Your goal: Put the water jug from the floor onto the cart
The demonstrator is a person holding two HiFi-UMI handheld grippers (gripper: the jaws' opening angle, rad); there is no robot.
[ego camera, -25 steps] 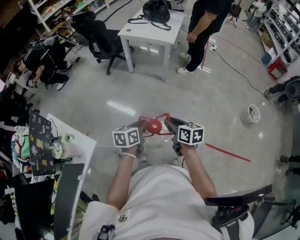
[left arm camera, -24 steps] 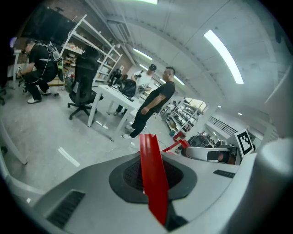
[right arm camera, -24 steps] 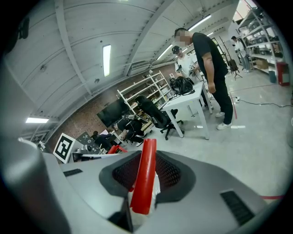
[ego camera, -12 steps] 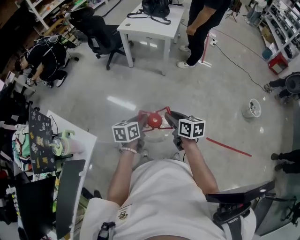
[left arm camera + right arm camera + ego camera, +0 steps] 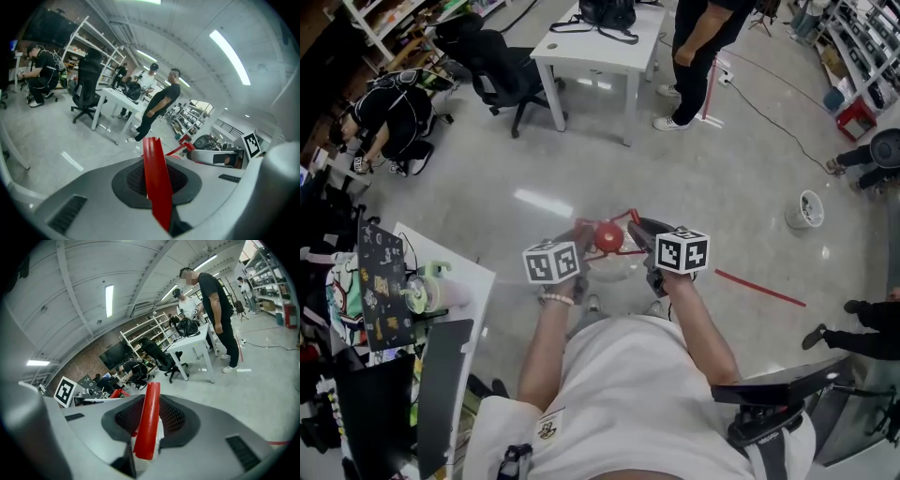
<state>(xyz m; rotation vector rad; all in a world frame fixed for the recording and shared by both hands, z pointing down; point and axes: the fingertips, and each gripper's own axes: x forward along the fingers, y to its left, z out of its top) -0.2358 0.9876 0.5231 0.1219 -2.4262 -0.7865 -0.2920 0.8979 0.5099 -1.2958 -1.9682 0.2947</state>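
Two clenched grips, left gripper (image 5: pixel 583 234) at 9 o'clock, right gripper (image 5: pixel 639 232) at 3 o'clock, on thin red handle (image 5: pixel 157 187) of clear plastic water jug (image 5: pixel 609 269); looks heavy, sloshy.

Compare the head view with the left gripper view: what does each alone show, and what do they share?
Head view only: the water jug with its red cap, a white bucket on the floor, a stickered laptop. Left gripper view only: ceiling light strips, and the dark pad of the left gripper pressed against the red handle. Shared: the white table, black office chair, standing person in black and the red handle.
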